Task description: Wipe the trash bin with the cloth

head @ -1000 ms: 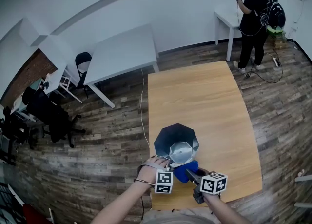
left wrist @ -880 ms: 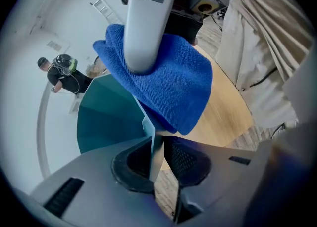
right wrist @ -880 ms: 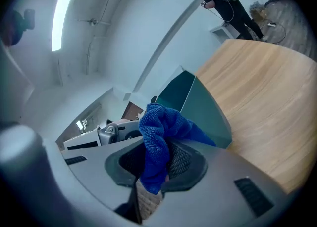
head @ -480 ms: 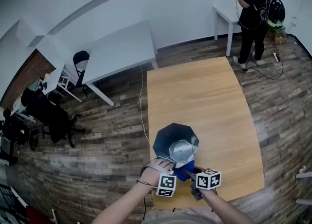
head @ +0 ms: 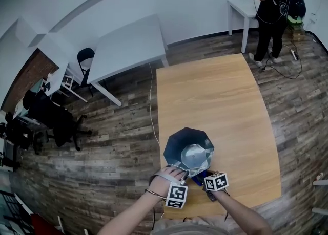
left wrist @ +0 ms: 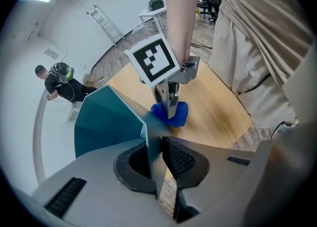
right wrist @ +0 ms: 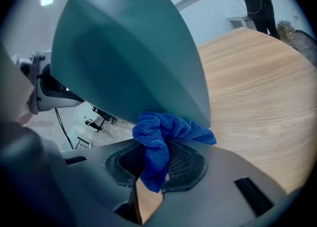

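Trash bin [head: 177, 144] stands upright at the near edge of the table [head: 215, 90]. Left gripper [left wrist: 154, 147] has just closed its 2 jaws on the bin's wall, likely to steady it against wiping force. Right gripper [right wrist: 159, 158] clamps the blue cloth [right wrist: 166, 129], which touches the outer wall low down. Left points steeply down over the rim; right angles down beside it.

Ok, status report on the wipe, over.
Left gripper: fingers just closed on wall of teal faceted trash bin. Right gripper clamps blue fuzzy cloth against bin's side. Nothing blocking.
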A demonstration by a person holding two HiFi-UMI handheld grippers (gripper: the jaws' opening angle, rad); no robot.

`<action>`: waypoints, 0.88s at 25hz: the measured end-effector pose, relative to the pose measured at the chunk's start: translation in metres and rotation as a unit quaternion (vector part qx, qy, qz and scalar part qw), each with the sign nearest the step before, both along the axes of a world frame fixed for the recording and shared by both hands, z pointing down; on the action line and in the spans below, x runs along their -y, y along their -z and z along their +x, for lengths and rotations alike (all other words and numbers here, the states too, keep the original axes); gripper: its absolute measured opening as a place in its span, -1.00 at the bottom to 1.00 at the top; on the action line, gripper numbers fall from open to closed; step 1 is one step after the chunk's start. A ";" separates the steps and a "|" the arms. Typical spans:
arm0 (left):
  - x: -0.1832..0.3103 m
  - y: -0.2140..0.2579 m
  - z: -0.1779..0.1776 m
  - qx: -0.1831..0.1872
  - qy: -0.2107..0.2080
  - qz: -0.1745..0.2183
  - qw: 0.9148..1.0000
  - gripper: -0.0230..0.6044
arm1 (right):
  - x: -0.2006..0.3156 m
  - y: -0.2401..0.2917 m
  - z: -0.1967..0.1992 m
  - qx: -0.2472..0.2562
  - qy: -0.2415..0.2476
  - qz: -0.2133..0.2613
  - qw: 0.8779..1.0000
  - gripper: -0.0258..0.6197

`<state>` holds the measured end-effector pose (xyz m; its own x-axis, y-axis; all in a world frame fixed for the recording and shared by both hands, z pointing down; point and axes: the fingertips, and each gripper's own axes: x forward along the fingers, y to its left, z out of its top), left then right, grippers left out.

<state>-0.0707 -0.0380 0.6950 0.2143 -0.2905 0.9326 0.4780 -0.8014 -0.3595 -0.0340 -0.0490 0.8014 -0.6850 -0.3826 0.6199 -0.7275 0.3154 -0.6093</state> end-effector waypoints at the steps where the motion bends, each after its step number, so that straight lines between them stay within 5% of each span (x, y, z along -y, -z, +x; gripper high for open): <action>1: 0.001 0.000 0.000 -0.003 0.000 -0.002 1.000 -0.78 | 0.001 -0.010 -0.001 -0.006 0.006 -0.004 1.000 -0.67; 12: 0.003 -0.001 -0.001 -0.024 0.010 -0.018 1.000 -0.78 | 0.012 -0.098 -0.008 -0.069 0.055 -0.038 0.995 -0.67; 22: 0.005 0.000 -0.004 -0.024 0.026 -0.013 0.999 -0.78 | -0.001 -0.049 0.013 -0.059 0.033 -0.008 0.998 -0.67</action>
<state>-0.0744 -0.0426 0.6949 0.2442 -0.2784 0.9289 0.4185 -0.8338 -0.3599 -0.0210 -0.0477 0.8508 -0.6307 -0.3290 0.7028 -0.7721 0.3564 -0.5261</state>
